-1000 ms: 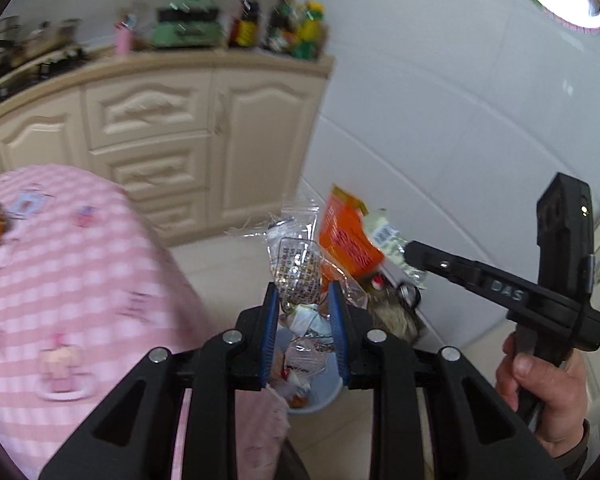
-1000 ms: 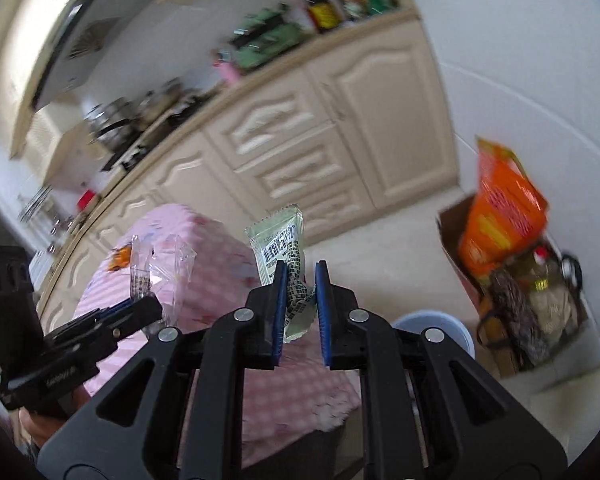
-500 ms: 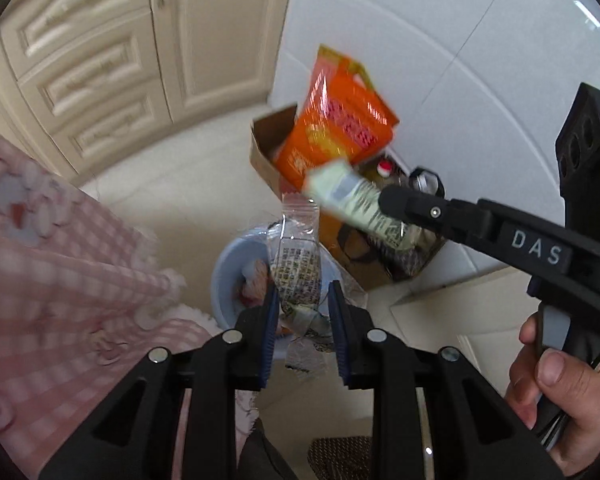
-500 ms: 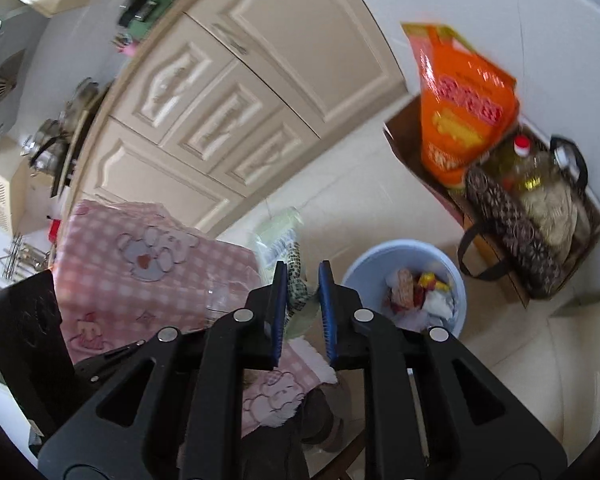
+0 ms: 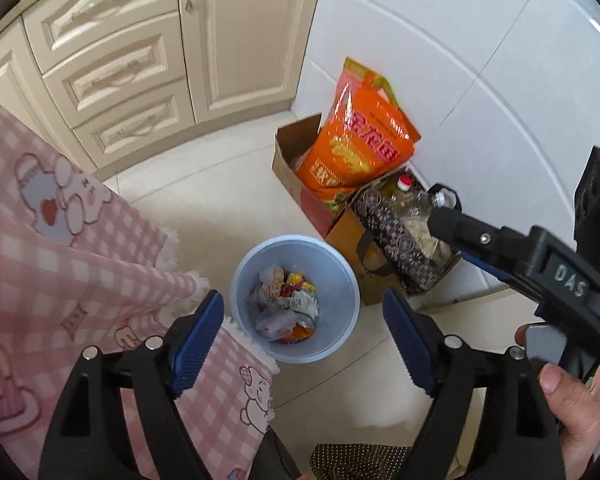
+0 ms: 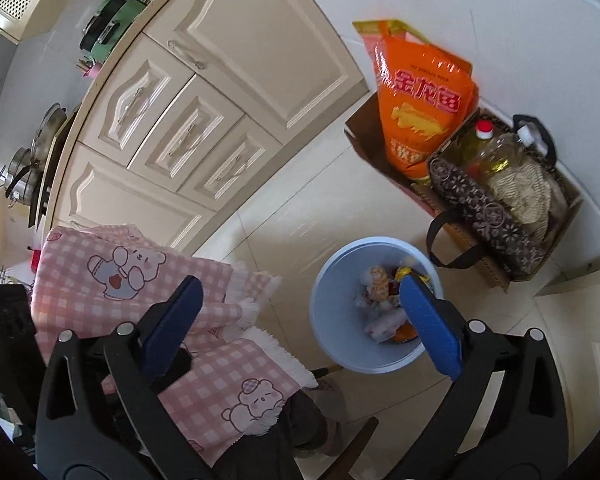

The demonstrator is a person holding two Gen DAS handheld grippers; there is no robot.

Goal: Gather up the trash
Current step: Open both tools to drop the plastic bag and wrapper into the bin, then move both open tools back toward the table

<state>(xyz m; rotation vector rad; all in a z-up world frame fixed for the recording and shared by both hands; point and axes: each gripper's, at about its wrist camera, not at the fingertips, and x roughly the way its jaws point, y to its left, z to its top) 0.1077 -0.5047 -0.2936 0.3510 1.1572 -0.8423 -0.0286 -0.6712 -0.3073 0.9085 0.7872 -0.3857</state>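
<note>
While both tools hang above the floor, the blue bin (image 5: 342, 280) stands below them with the trash (image 5: 286, 306) lying in its bottom: crumpled wrappers in white, red, yellow and orange. The left tool (image 5: 304, 338) has its jaws opening, spread wide to either side of the bin with nothing between the blue pads. The right tool (image 6: 300, 320) is opening too, its pads far apart and empty; one pad overlaps the bin's rim in the right wrist view. A hand (image 5: 572, 408) grips the right tool's handle, to the right of the bin in the left wrist view.

Left of the bin a pink checked cloth (image 5: 60, 248) with bear prints drapes over the bench edge. Behind the bin sits a cardboard box (image 5: 290, 148) holding an orange bag (image 5: 360, 140), and just beside the bin a patterned tote (image 6: 484, 208) with oil bottles (image 6: 496, 156). Cream cabinets (image 5: 140, 60) stand further back from the bin.
</note>
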